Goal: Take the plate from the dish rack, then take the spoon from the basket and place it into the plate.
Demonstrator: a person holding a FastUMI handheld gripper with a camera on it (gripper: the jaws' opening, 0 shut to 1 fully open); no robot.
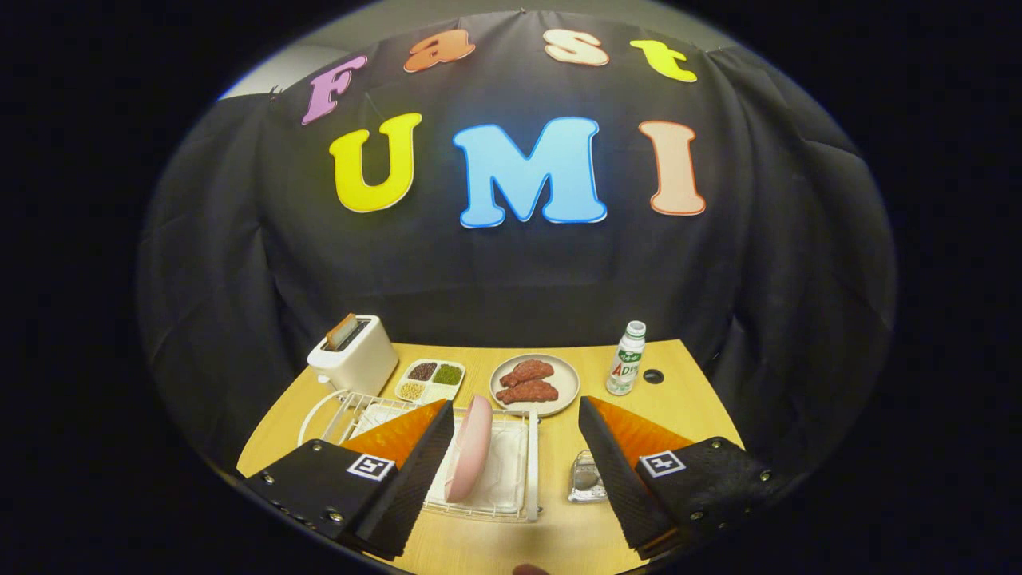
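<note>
The hand-held gripper (516,415) hangs above the near part of a pale wooden counter (679,399), its two fingers spread wide apart with nothing between their inner faces but open air.

A pink plate (469,447) stands on edge in the white wire dish rack (511,471), just ahead of the fingers and closer to the left one. Its long axis runs from the near side away toward the back of the counter, tilted slightly to the right at the top, and its thin rim faces the camera. The plate looks smooth and glossy; the rack is thin white wire over a white tray, with a curved wire loop at its left end.

Right of the rack, a small clear glass container (587,477) sits partly behind the right finger; what it holds is too blurred to tell. Bare wood lies between rack and container, and more at the near edge.

Beyond the rack stand a white toaster (352,356) with a slice of bread in its slot, a white divided dish (430,380) of dark, green and yellow grains, a round grey plate (534,385) carrying two reddish-brown meat pieces, and a small white bottle (627,358) with a green label. A dark round hole (653,376) marks the counter beside the bottle.
</note>
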